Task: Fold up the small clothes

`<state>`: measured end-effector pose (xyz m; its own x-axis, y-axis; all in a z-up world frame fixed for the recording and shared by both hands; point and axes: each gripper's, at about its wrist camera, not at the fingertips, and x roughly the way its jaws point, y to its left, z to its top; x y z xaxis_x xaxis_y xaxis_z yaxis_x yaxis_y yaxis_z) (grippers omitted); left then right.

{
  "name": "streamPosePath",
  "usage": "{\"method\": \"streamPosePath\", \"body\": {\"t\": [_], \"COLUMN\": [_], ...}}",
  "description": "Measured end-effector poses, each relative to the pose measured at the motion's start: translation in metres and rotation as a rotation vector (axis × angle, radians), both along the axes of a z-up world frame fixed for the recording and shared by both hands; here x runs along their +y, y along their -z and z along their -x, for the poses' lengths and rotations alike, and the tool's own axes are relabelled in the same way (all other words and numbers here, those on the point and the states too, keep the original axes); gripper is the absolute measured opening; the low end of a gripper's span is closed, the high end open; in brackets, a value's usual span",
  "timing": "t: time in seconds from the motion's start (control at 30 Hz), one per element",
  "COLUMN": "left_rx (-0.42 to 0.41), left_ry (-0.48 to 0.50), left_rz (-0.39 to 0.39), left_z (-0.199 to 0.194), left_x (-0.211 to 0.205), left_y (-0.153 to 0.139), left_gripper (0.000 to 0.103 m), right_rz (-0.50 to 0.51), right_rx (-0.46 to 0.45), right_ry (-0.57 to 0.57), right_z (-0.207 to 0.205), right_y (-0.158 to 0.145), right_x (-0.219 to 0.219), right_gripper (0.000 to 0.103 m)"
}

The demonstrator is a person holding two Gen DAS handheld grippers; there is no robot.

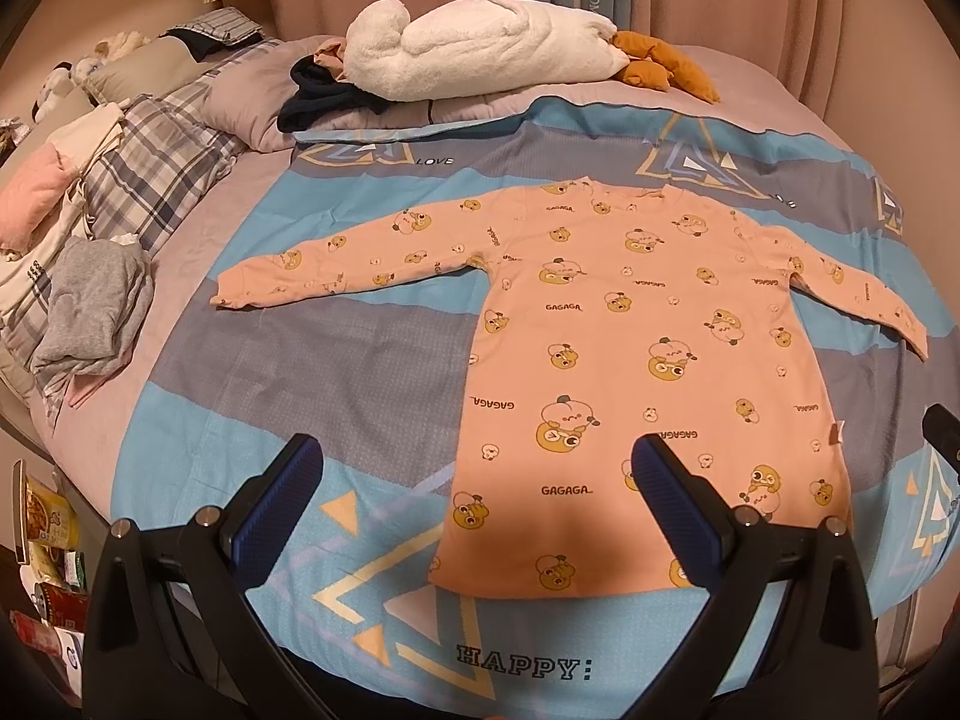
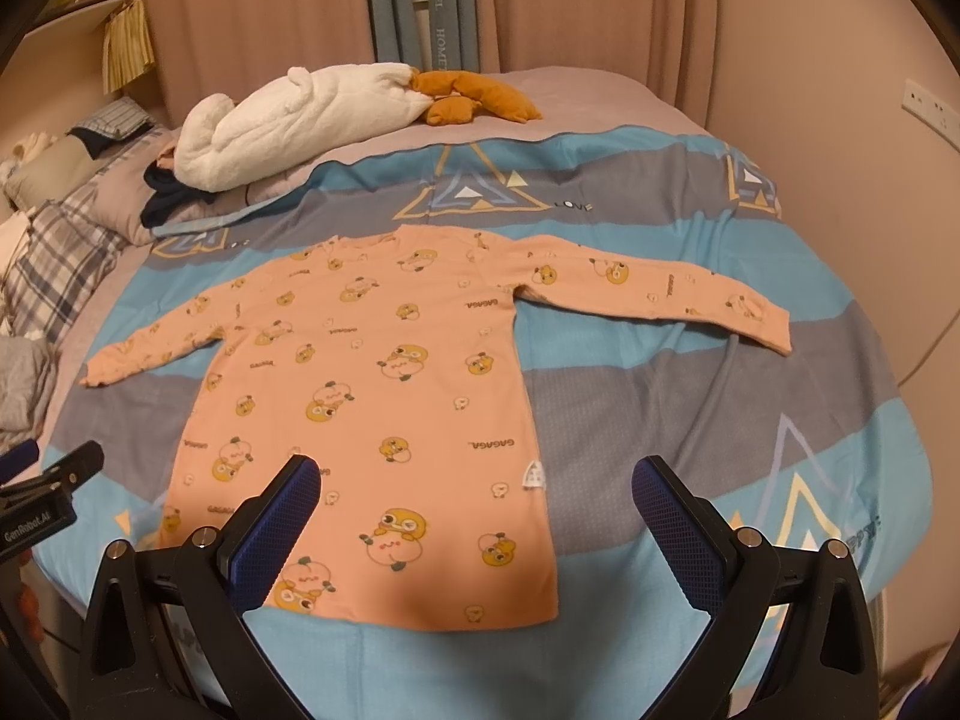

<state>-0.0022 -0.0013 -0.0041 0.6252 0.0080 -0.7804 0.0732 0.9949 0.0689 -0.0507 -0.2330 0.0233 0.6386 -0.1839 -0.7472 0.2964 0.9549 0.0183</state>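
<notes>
Both hand-held grippers, left (image 1: 477, 474) and right (image 2: 477, 495), are hovering wide open, empty; you are facing a soft, limp shirt (image 1: 648, 324), so pinch its cuffs.

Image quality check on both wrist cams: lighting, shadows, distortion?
Left wrist: dim warm light, strong fisheye bending the bedspread, black corners; gripper shadow on the shirt hem. Right wrist: same warm cast and curvature, shadow on the shirt's near hem, detail slightly soft.
</notes>
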Motion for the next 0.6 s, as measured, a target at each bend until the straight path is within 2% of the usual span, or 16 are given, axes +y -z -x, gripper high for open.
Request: {"method": "streamPosePath", "body": {"t": [0.6], "left_rx": [0.011], "left_ry": [0.001], "left_rz": [-0.009], "left_z": [-0.0014], "left_x": [0.0005], "left_y": [0.0043], "left_gripper": [0.103], "right_rz": [-0.006], "right_rx": [0.004], "right_ry": [-0.001], "right_z": [0.0029], "right_y": [0.0079], "right_x": [0.0047], "right_gripper": [0.103]}}
